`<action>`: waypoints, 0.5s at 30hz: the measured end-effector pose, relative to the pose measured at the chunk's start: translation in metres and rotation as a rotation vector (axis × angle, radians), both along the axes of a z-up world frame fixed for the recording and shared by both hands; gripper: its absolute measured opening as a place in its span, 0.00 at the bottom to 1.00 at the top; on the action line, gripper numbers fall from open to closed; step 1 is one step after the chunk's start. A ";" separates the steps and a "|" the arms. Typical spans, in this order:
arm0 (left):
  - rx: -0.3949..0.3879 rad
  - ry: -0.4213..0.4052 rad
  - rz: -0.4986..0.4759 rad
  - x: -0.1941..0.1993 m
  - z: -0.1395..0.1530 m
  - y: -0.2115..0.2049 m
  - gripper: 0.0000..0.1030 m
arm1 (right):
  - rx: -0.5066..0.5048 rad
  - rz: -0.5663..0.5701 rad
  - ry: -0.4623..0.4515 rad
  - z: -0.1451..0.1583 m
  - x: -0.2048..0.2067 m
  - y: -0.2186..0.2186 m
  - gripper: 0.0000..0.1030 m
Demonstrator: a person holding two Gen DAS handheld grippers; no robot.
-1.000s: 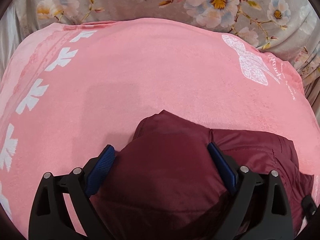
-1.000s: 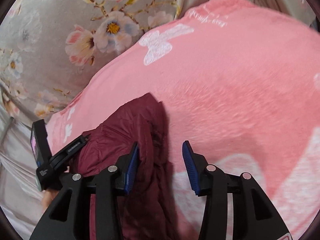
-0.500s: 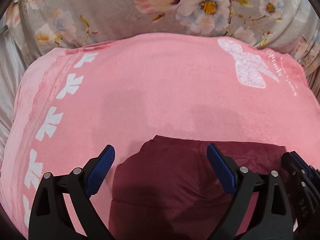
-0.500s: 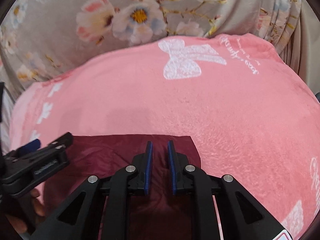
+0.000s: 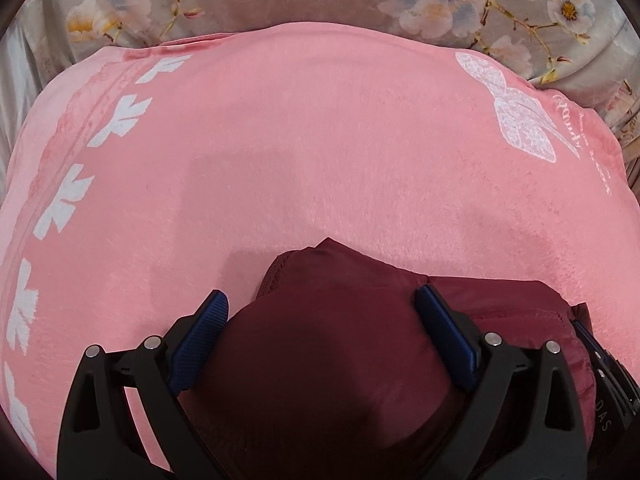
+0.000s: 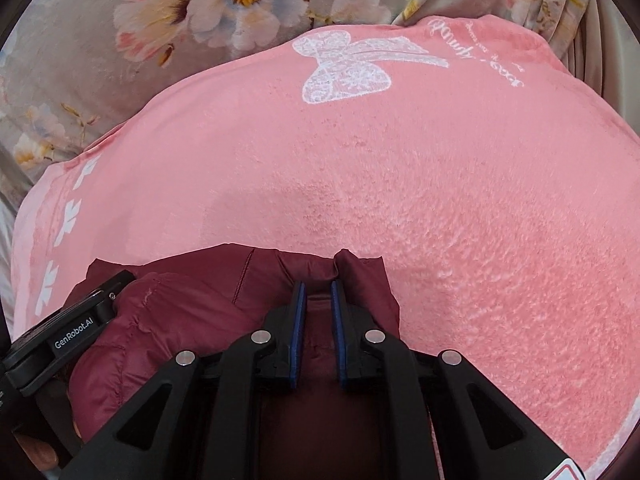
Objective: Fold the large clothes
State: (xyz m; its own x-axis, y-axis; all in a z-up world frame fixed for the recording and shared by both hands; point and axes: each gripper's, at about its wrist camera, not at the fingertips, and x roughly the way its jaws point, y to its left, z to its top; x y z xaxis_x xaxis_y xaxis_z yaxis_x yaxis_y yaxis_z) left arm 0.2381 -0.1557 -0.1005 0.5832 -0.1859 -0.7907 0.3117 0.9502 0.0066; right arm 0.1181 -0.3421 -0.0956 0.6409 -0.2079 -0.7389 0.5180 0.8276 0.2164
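A dark maroon padded garment [image 5: 340, 320] lies bunched on a pink blanket [image 5: 300, 160]. My left gripper [image 5: 320, 312] is wide open, and a raised fold of the maroon garment bulges between its blue pads without being clamped. In the right wrist view my right gripper [image 6: 318, 292] is shut on a pinch of the maroon garment [image 6: 180, 320] near its far edge. The left gripper's body [image 6: 68, 340] shows at the lower left of that view, over the garment.
The pink blanket [image 6: 440, 200] carries a white bow print [image 6: 344, 68] and a row of white leaf prints [image 5: 60, 204] along its left border. A grey floral bedsheet [image 5: 400, 0] lies beyond the blanket's far edge.
The garment lay flat half a second ago; now a fold of it has risen between my open left fingers. My right gripper stays shut on the cloth, which now puckers at its tips.
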 end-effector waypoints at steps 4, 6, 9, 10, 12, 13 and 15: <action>0.014 -0.019 -0.002 -0.001 -0.002 -0.002 0.91 | 0.000 -0.002 -0.009 -0.001 0.000 0.000 0.09; 0.015 -0.025 -0.002 -0.001 -0.003 -0.003 0.91 | 0.001 -0.003 -0.013 -0.002 -0.001 0.001 0.09; 0.018 -0.031 -0.002 -0.001 -0.004 -0.003 0.91 | 0.004 -0.005 -0.015 -0.002 -0.002 0.001 0.09; 0.021 -0.033 -0.002 -0.001 -0.004 -0.004 0.91 | 0.006 -0.004 -0.017 -0.002 -0.002 0.001 0.09; 0.024 -0.036 -0.001 -0.001 -0.005 -0.004 0.91 | 0.011 -0.004 -0.021 -0.002 -0.002 0.000 0.09; 0.026 -0.038 0.000 -0.001 -0.005 -0.004 0.91 | 0.014 -0.004 -0.022 -0.002 -0.002 0.000 0.09; 0.030 -0.040 0.001 -0.002 -0.006 -0.005 0.91 | 0.020 -0.003 -0.026 -0.002 -0.002 -0.001 0.09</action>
State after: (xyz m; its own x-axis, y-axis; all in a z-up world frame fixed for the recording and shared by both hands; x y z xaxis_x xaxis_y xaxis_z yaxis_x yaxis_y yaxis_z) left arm 0.2357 -0.1611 -0.1065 0.6147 -0.1619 -0.7720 0.3101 0.9495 0.0478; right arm 0.1160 -0.3434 -0.0981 0.6591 -0.1952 -0.7263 0.5144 0.8214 0.2461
